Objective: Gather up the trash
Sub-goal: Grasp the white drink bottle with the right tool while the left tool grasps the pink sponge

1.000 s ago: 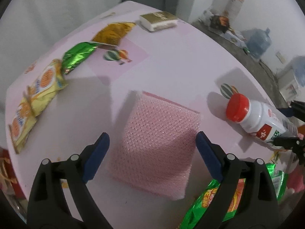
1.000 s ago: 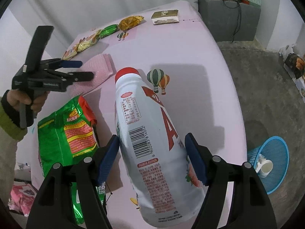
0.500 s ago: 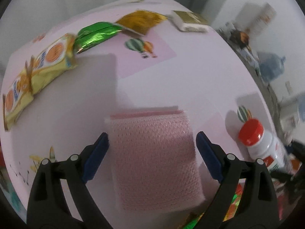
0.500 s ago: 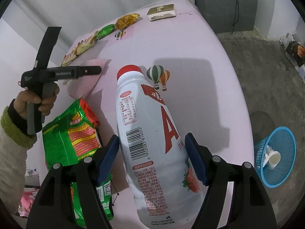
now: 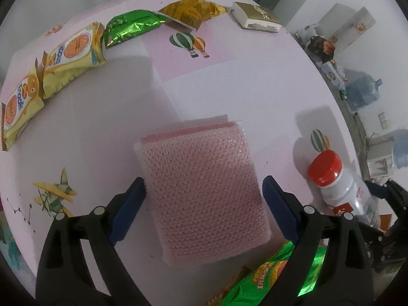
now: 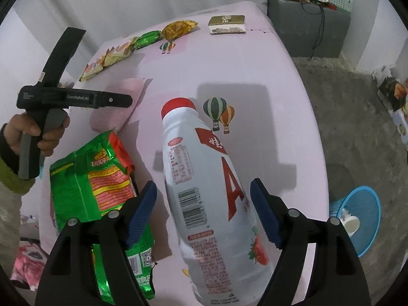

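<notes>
The right gripper [image 6: 204,204] was seen with its jaws just widened, gaps showing beside the white bottle [image 6: 206,191] lying between them. The left gripper [image 5: 204,199] was spread, unclenched, around the pink mesh pad [image 5: 204,193]. Past the bottle, bare pink table [image 6: 255,58] was left up to the far edge.

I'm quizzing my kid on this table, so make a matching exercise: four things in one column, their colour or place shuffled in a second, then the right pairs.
Things
1. bottle cap
2. mesh pad
3. basket
4. boxed pack

Descriptions
A. blue, on the floor
B. red
C. gold top, at the table's far edge
D. pink, between the left gripper's open jaws

Pairs: 1-B, 2-D, 3-A, 4-C
</notes>
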